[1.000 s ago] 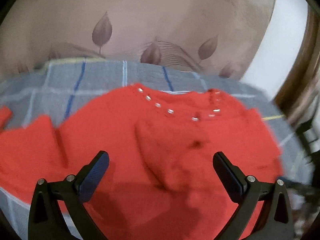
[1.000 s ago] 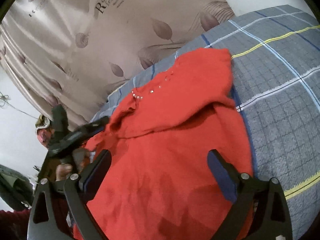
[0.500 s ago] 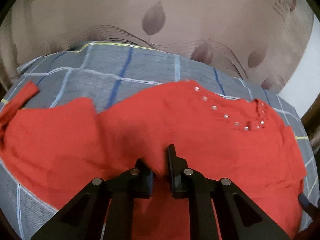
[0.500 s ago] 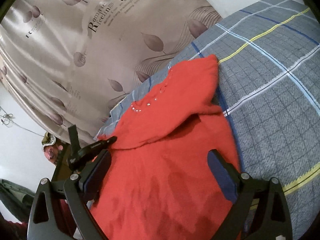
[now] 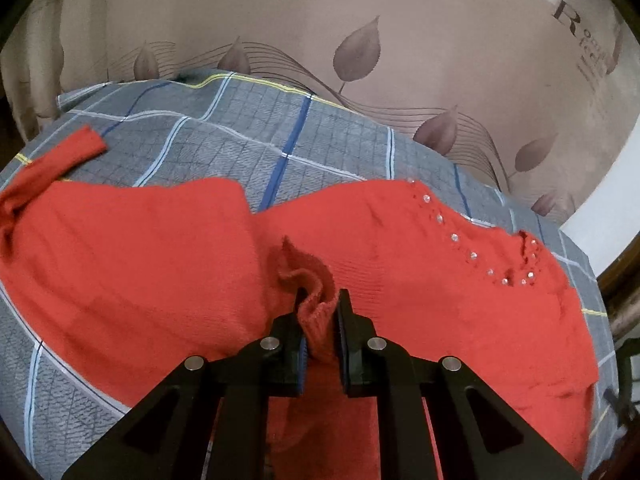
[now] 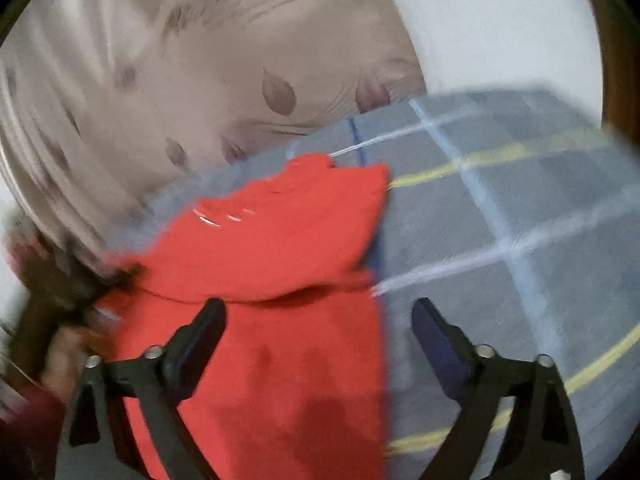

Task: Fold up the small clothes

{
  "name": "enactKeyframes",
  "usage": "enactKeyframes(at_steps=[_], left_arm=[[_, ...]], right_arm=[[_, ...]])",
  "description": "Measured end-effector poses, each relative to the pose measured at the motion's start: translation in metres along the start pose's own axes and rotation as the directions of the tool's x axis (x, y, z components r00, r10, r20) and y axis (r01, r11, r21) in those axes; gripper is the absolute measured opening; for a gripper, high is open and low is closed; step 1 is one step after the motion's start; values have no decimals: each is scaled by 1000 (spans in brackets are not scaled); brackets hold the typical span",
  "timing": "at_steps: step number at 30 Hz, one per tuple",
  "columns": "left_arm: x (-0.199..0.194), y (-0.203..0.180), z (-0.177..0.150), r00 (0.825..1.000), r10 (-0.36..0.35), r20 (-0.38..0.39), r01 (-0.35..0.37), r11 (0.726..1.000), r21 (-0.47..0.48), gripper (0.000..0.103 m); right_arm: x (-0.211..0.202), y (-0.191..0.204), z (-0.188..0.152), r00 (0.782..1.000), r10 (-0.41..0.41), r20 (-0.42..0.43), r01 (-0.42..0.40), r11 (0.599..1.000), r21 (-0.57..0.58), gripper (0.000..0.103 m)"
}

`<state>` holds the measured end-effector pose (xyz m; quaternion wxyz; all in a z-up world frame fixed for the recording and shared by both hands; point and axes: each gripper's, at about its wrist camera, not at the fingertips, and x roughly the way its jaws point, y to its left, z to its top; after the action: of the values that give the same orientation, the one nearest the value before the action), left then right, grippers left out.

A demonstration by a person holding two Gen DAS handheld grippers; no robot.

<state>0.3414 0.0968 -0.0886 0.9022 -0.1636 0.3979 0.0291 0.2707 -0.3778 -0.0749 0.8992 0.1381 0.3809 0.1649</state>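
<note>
A small red knit sweater (image 5: 460,292) with a row of small studs near its neckline lies spread on a grey plaid bed cover (image 5: 240,136). My left gripper (image 5: 319,312) is shut on a bunched fold of the sweater near its middle. One sleeve end (image 5: 76,148) lies at the far left. In the right wrist view, which is blurred, the sweater (image 6: 272,240) lies with one part folded over. My right gripper (image 6: 320,316) is open above the sweater's right edge and holds nothing.
A beige curtain with brown leaves (image 5: 360,52) hangs behind the bed. The plaid cover (image 6: 500,220) stretches to the right of the sweater. A white wall (image 6: 500,28) and dark wood edge (image 5: 624,280) stand at the right.
My left gripper has closed on a fold of the sweater and drawn it up into a bunch. My right gripper has swung sideways, blurring its view, and stays open.
</note>
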Motion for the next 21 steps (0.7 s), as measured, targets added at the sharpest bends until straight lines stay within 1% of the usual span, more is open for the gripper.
enactKeyframes(at_steps=[1,2,3,5,7,9,10,11,12,13,15,17,18,20,21], left_arm=[[0,0,0,1000,1,0,-1,1000,0,13],[0,0,0,1000,-1,0,1,1000,-2,13],[0,1,0,1000,-5,0,5,1000,-5,13],[0,4,0,1000,-17,0,17,1000,-17,13],[0,4,0,1000,-21,-1,21,1000,-22,13],[0,3,0,1000,-16,0,16,1000,-17,13],[0,2,0,1000,-12,1,12,1000,-13,13],[0,2,-1,1000,-9,1,9,1000,-11,13],[0,1,-1,1000,-5,3,5,1000,-8,13],[0,0,-1,1000,2,4,-2,1000,-2,13],[0,-1,-1,1000,11,5,-11,1000,6,13],[0,-3,-1,1000,20,5,-20,1000,15,13],[0,-3,-1,1000,22,5,-22,1000,16,13],[0,-2,-1,1000,23,5,-23,1000,13,13],[0,-2,-1,1000,23,5,-23,1000,10,13]], right_arm=[[10,-3,7,999,-29,-45,28,999,-36,71],[18,-6,10,996,-42,-75,38,998,-48,62],[31,-10,11,991,-53,-124,45,997,-67,60],[45,-12,9,985,-74,-153,59,993,-97,59],[50,-4,9,986,-103,-128,82,983,-164,59],[55,1,14,984,-138,-113,114,974,-196,55],[59,1,18,984,-145,-104,123,973,-193,52],[63,-1,22,982,-159,-99,139,973,-183,43],[67,-5,28,979,-181,-95,164,973,-161,36],[69,-12,32,977,-195,-90,183,975,-122,34],[64,-22,35,975,-206,-78,202,978,-58,27],[61,-18,32,969,-238,-63,233,969,-77,23],[57,-11,29,968,-246,-49,240,965,-104,21],[52,0,22,981,-189,-51,178,971,-162,18],[52,4,19,986,-144,-82,125,971,-201,18]])
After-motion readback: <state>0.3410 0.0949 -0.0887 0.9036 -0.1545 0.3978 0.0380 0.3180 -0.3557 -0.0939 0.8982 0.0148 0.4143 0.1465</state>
